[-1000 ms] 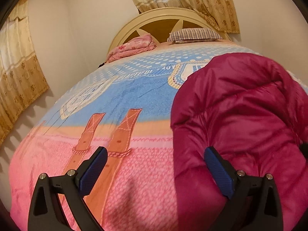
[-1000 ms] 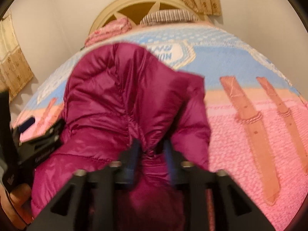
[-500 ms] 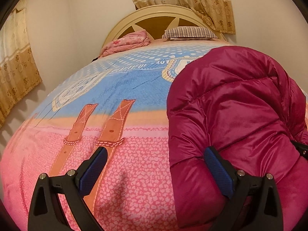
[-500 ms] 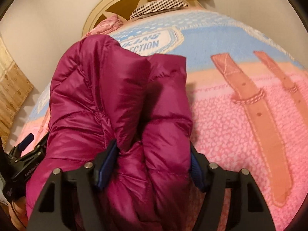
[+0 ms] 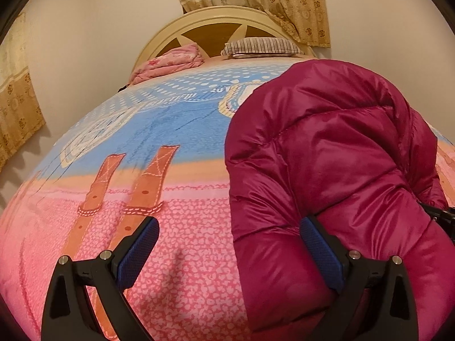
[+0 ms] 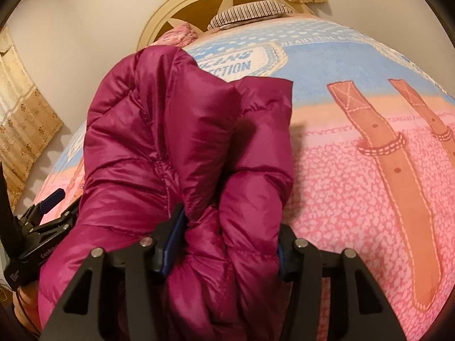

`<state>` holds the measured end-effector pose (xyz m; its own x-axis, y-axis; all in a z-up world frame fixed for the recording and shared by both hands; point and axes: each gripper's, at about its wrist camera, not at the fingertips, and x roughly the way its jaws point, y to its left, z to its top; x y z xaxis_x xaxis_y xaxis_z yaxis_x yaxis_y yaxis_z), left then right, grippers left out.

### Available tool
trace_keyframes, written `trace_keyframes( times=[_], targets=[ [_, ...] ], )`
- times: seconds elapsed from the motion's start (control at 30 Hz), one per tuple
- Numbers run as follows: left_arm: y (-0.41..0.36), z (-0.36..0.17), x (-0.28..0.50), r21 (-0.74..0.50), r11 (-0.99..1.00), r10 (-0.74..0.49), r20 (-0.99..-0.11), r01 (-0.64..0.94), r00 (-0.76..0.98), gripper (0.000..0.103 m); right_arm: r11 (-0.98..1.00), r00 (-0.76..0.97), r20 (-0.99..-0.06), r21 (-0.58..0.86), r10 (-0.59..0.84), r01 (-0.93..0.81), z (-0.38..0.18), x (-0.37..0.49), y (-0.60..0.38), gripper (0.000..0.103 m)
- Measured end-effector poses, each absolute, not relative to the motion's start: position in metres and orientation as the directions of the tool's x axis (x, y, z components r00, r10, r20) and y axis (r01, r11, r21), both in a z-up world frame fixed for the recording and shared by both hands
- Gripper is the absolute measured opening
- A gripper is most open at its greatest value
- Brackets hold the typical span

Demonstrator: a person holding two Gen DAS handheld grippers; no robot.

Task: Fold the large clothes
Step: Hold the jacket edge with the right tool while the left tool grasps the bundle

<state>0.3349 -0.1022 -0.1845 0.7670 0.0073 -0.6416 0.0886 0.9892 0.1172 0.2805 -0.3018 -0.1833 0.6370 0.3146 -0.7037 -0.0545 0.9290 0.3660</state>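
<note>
Left gripper [image 5: 227, 251]: jaws spread wide, grasping nothing; right pad touches the jacket's edge.
Jacket [image 5: 335, 170]: magenta puffer, bunched on the bed [image 5: 176, 241], near its foot.
Right gripper [image 6: 227, 245]: jaws just been closing, clenched on a thick jacket fold.

Puffer jacket [image 6: 176, 147] runs off bottom edge in both wrist views, so its near end can't be seen. Right gripper's [image 6: 227, 244] pads mostly buried in jacket folds (contact on the right side unclear). Left gripper [image 6: 42, 221] half hidden behind jacket near bed's [image 5: 184, 255] left edge. Bedspread lettering partly covered.
</note>
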Motion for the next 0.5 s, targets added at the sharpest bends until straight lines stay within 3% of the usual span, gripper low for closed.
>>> trace_keyframes(
  times=[0.17,0.43,0.5],
  targets=[
    [-0.110,-0.183,0.331,0.120,0.982,-0.037,-0.639,0.146,0.768,0.079,0.926,0.637,-0.698,0.371,0.328,-0.070,-0.183,0.281,-0.299,0.049],
    [-0.118,-0.182,0.328,0.105,0.973,-0.088,-0.652,0.205,0.753,0.063,0.928,0.634,-0.701,0.364,0.326,-0.074,-0.183,0.282,-0.298,0.049],
    [-0.122,-0.182,0.327,0.101,0.965,-0.119,-0.654,0.242,0.747,0.046,0.929,0.634,-0.702,0.361,0.325,-0.077,-0.183,0.282,-0.297,0.049]
  ],
)
